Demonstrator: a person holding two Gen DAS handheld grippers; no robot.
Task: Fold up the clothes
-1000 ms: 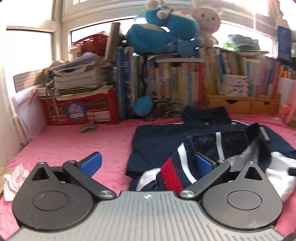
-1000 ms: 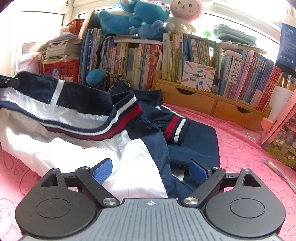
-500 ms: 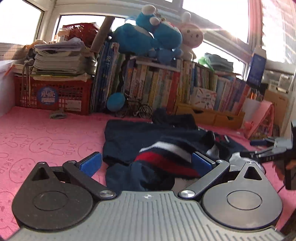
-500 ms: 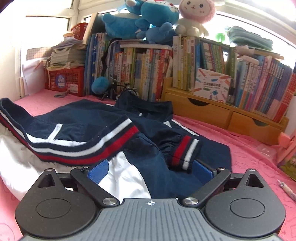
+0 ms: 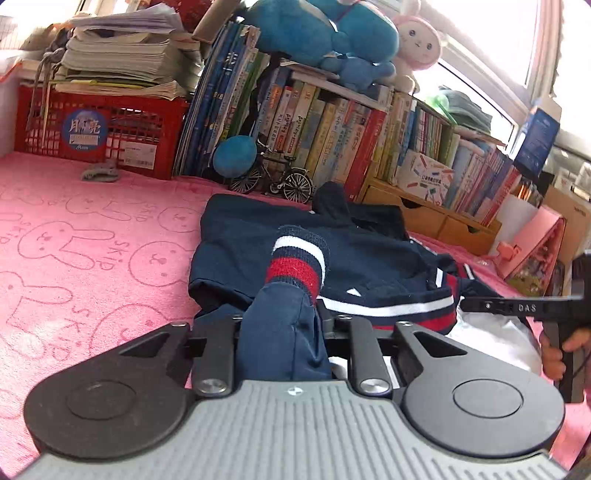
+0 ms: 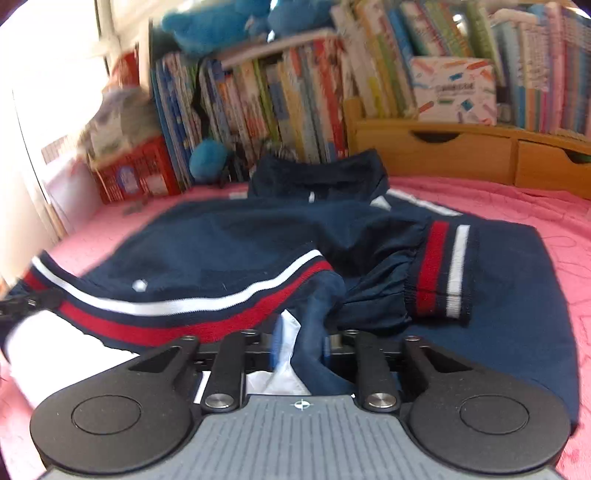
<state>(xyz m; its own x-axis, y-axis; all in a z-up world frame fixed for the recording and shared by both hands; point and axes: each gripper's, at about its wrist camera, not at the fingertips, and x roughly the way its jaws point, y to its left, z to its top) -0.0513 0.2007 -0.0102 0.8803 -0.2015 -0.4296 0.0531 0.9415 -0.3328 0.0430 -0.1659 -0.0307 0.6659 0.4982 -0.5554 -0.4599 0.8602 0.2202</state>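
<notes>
A navy jacket (image 5: pixel 369 258) with red and white striped trim lies crumpled on the pink blanket (image 5: pixel 92 251). My left gripper (image 5: pixel 282 326) is shut on its navy sleeve just below the striped cuff (image 5: pixel 297 264), which stands up in front of the fingers. In the right wrist view, my right gripper (image 6: pixel 299 341) is shut on a bunch of navy and white fabric at the jacket's (image 6: pixel 240 243) near edge, beside the striped hem band (image 6: pixel 177 314). The other cuff (image 6: pixel 441 273) rests to the right. The left wrist view also shows the right gripper (image 5: pixel 517 306), held by a hand (image 5: pixel 552 356).
At the back stand a row of books (image 5: pixel 332 133), a red crate (image 5: pixel 99 133) under stacked papers, a toy bicycle (image 5: pixel 273 177), a blue ball (image 5: pixel 234 155), plush toys (image 5: pixel 325 33) and wooden drawers (image 6: pixel 461 155). Bare pink blanket lies to the left.
Both grippers were open and are now shut on the jacket, the left on the sleeve, the right on the near edge. Both have moved in closer to the fabric.
</notes>
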